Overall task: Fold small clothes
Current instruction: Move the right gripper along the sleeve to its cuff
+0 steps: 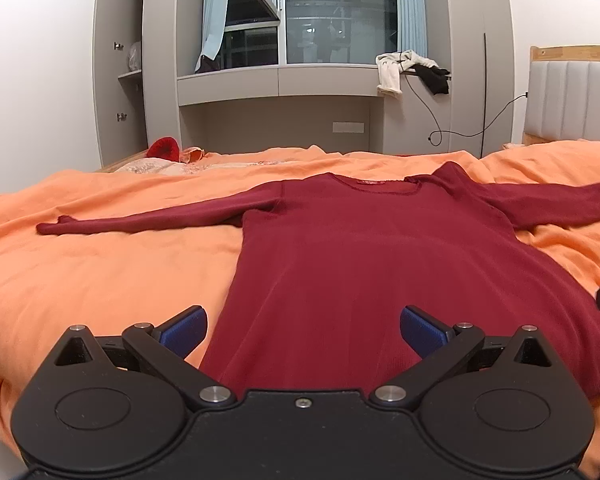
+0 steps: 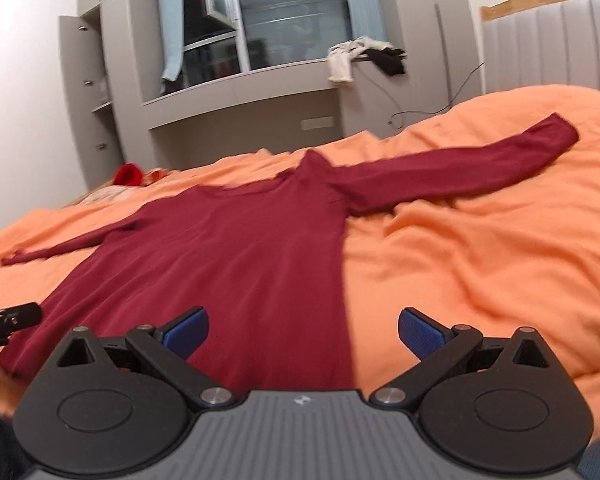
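Observation:
A dark red long-sleeved top (image 1: 360,248) lies flat on the orange bedcover (image 1: 100,272), collar away from me, both sleeves spread out sideways. My left gripper (image 1: 303,330) is open just above the hem, near the top's left bottom corner, with nothing between its blue pads (image 1: 184,330). My right gripper (image 2: 303,332) is open over the right side of the hem of the top (image 2: 228,256), its right pad (image 2: 420,332) over bare bedcover (image 2: 480,260). The left gripper's tip (image 2: 12,316) shows at the left edge of the right wrist view.
A bright red item (image 1: 163,148) and pale cloth lie at the bed's far left edge. Grey cabinets and a window ledge (image 1: 276,74) with white and black clothes (image 1: 412,68) stand behind the bed. A padded headboard (image 1: 572,100) rises at the right.

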A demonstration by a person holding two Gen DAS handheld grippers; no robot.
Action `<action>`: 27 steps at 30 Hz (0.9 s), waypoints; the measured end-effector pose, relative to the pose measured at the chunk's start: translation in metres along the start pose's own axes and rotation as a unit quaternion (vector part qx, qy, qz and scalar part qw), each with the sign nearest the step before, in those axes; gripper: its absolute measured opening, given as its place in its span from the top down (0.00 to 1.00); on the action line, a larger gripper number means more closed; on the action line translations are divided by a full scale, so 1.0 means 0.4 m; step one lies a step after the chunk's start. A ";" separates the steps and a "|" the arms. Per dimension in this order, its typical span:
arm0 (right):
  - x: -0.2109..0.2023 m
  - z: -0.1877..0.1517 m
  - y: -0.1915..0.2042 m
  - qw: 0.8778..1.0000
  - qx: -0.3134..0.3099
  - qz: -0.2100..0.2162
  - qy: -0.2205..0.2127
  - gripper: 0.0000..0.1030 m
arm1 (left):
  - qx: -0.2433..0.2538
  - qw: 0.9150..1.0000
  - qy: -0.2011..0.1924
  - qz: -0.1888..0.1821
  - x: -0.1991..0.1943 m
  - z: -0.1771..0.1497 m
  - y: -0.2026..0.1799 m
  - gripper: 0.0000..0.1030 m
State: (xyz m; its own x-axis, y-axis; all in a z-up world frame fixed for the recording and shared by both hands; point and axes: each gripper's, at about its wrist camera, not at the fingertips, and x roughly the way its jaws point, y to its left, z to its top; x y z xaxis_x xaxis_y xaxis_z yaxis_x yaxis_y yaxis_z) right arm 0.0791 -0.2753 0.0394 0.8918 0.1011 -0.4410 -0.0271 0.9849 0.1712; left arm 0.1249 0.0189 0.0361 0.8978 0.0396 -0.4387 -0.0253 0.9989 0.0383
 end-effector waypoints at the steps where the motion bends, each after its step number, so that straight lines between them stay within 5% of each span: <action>1: 0.011 0.016 -0.009 1.000 -0.002 -0.005 -0.002 0.00 | -0.004 1.000 0.004 -0.003 0.017 0.015 -0.002 0.00; 18: 0.232 0.169 -0.158 0.999 -0.004 -0.046 -0.009 0.00 | -0.020 0.998 0.052 -0.022 0.323 0.171 -0.093 0.00; 27: 0.302 0.244 -0.305 0.994 0.032 -0.061 -0.080 0.00 | -0.059 0.995 0.079 -0.010 0.445 0.169 -0.097 0.00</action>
State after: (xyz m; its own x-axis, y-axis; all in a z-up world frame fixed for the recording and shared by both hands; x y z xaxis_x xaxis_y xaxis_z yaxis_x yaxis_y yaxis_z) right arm 0.2342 -0.3968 0.0513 0.9473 -0.0466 -0.3170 0.1096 0.9768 0.1839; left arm 0.3155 -0.0145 0.0170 0.8186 0.0141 -0.5742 -0.0690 0.9949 -0.0739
